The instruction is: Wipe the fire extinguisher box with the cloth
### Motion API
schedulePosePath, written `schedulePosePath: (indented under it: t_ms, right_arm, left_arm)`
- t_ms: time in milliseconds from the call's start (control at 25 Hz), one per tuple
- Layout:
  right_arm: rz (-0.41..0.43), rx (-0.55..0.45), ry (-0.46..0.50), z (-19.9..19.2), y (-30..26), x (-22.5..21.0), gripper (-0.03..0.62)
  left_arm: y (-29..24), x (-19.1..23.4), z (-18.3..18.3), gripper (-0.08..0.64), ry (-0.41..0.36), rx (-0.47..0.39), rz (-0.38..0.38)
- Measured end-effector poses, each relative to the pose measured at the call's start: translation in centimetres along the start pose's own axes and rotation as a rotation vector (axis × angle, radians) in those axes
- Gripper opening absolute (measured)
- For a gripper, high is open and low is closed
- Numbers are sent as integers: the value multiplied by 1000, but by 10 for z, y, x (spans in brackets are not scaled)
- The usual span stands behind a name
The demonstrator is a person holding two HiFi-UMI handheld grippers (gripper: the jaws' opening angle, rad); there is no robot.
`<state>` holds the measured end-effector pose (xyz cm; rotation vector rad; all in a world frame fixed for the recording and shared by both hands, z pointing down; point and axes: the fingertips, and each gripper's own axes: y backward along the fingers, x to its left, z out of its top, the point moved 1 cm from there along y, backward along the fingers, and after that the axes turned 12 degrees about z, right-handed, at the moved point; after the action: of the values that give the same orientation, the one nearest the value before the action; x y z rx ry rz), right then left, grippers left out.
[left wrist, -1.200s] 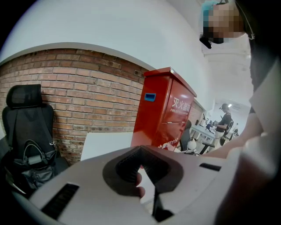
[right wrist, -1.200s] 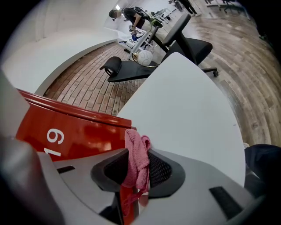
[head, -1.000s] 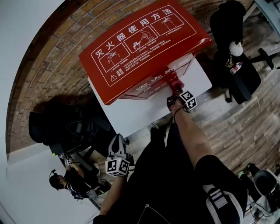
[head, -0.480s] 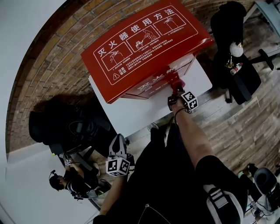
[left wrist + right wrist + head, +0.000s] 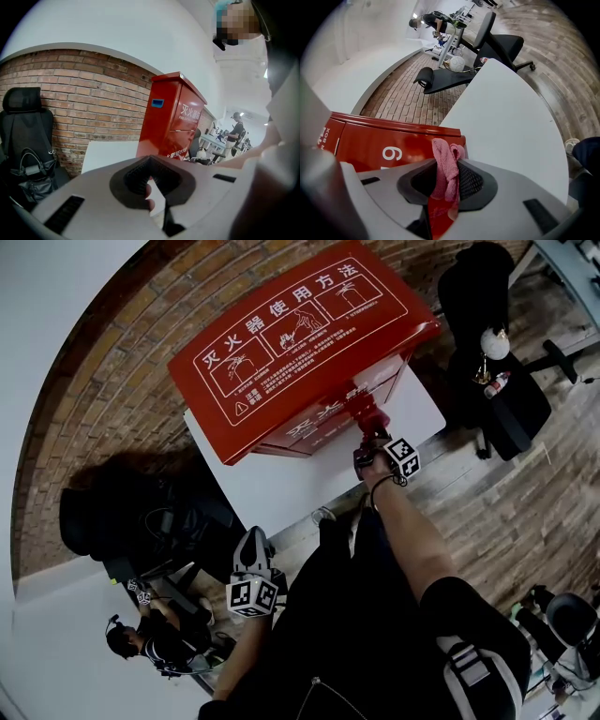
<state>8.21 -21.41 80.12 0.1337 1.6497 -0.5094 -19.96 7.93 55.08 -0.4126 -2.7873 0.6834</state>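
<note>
Left tongs (image 5: 251, 540): held low beside the person's dark trousers, clear of the surface, drawn narrow with nothing gripped. Right tongs (image 5: 367, 435): at the end of an outstretched bare forearm, above the front edge of the surface, clamped on the cloth. Cloth (image 5: 446, 168): pink towelling, bunched between the two pads, its free end standing up past the tips and meeting the front face of the box near that face's right side. Fire extinguisher box (image 5: 300, 343): red metal, upright on the surface, white instruction panels and lettering on its top, more white lettering on the front. Surface (image 5: 272, 486): white, flat, bare in front of and beside the box. Brick wall (image 5: 103, 399): directly behind the box. Floor (image 5: 525, 493): wood planks. Office chair (image 5: 487, 352): black, to the right of the surface, with small items resting on it.
</note>
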Motion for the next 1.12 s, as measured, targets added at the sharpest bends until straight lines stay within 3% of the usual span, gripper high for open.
schedulePosePath:
  t_ms: [1120]
  right_arm:
    - [127,-21,-79,1,20,78,115]
  left_arm:
    - [-11,-16,15,21,-8,-29,-102]
